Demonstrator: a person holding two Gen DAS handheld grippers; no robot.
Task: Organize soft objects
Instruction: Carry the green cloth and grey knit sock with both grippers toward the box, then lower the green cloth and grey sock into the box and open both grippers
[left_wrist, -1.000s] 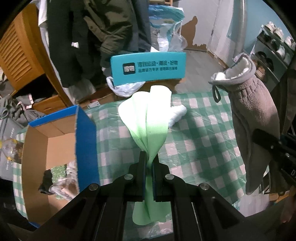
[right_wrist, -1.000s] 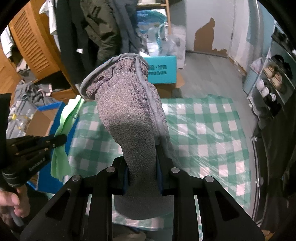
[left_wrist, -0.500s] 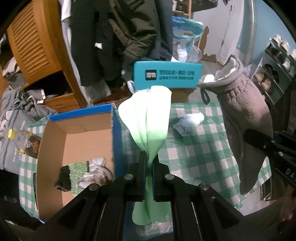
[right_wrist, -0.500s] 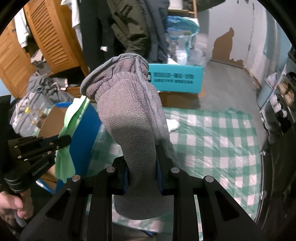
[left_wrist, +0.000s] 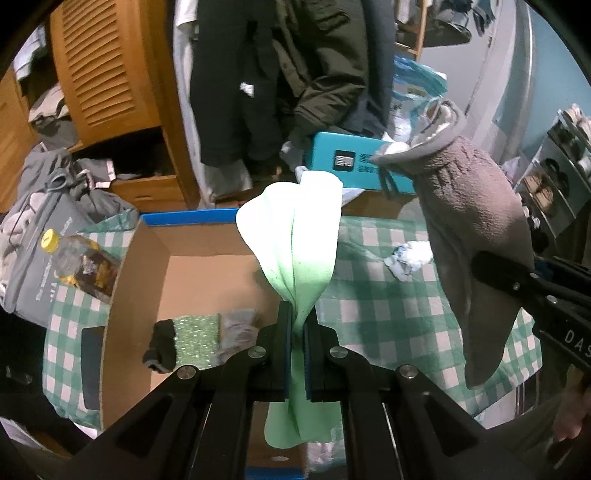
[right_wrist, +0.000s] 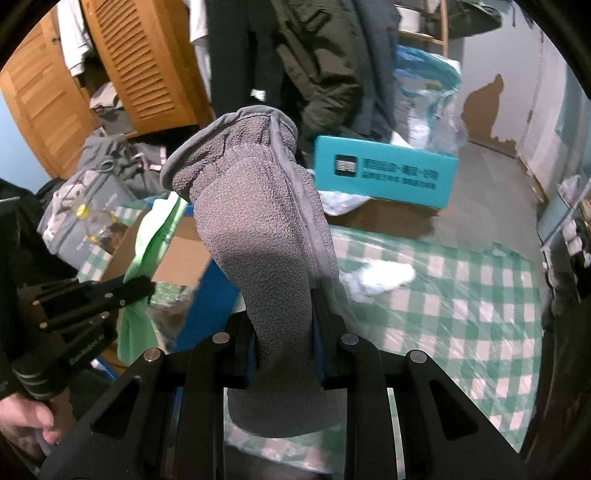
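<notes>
My left gripper (left_wrist: 297, 332) is shut on a pale green cloth (left_wrist: 295, 240), which hangs over the right inner edge of an open cardboard box (left_wrist: 207, 254) with blue outer walls. Inside that box lie a sparkly green and black item (left_wrist: 184, 339) and a grey one (left_wrist: 236, 328). My right gripper (right_wrist: 284, 354) is shut on a grey fleece mitten (right_wrist: 258, 236), held above the green checked tablecloth (right_wrist: 461, 314) to the right of the box. The left wrist view shows the same mitten (left_wrist: 476, 236) at the right; the right wrist view shows the green cloth (right_wrist: 147, 251) at the left.
A crumpled white tissue (left_wrist: 408, 256) lies on the cloth past the box. A teal box (right_wrist: 384, 175) stands beyond the table. A yellow-capped bottle (left_wrist: 77, 262) lies left of the cardboard box. Hanging coats (left_wrist: 295, 74) and a louvred wooden wardrobe (left_wrist: 107, 74) fill the back.
Both grippers have carried their loads leftward across the table: the green cloth now hangs over the box's inside instead of the tablecloth, and the mitten has come closer to the box. Both grips are unchanged.
</notes>
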